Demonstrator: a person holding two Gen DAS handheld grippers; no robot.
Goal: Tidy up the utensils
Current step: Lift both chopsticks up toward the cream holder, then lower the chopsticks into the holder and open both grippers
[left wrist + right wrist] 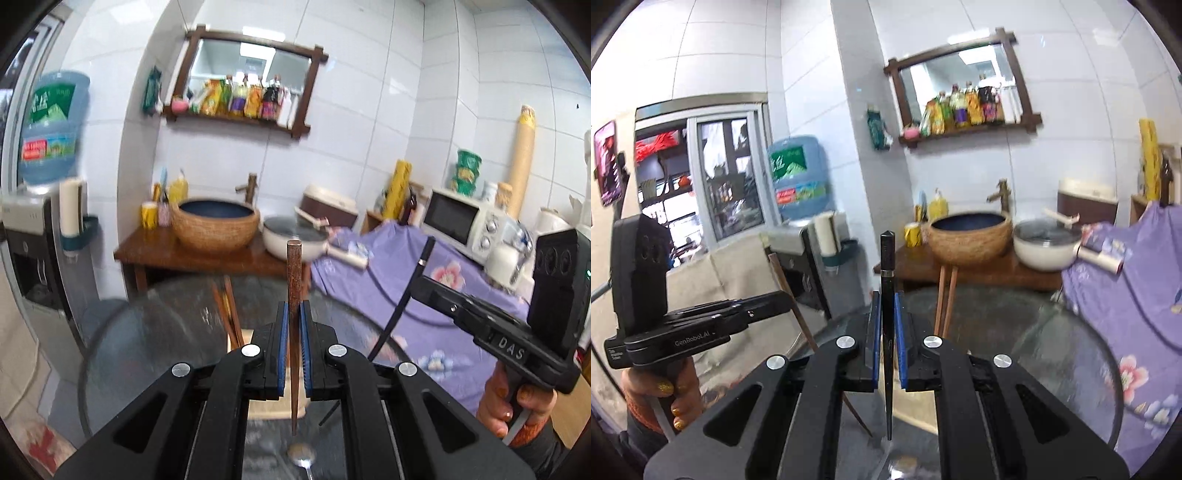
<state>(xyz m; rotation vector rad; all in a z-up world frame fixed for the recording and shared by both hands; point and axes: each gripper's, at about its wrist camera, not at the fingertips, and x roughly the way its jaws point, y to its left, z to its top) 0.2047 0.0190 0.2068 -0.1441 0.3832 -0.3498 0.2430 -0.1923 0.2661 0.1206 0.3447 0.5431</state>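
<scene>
Midway, apparently: left gripper (294, 314) clamps a brown chopstick (294, 295) upright, right gripper (885, 314) clamps a black chopstick (887, 332), both above the glass table (1052, 332). Two brown chopsticks (945, 299) already stand in a holder; a spoon (302, 454) remains at the near edge.

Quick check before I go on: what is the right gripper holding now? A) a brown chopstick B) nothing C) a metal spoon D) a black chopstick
D: the right gripper is shut on a black chopstick standing upright between its blue pads.
</scene>
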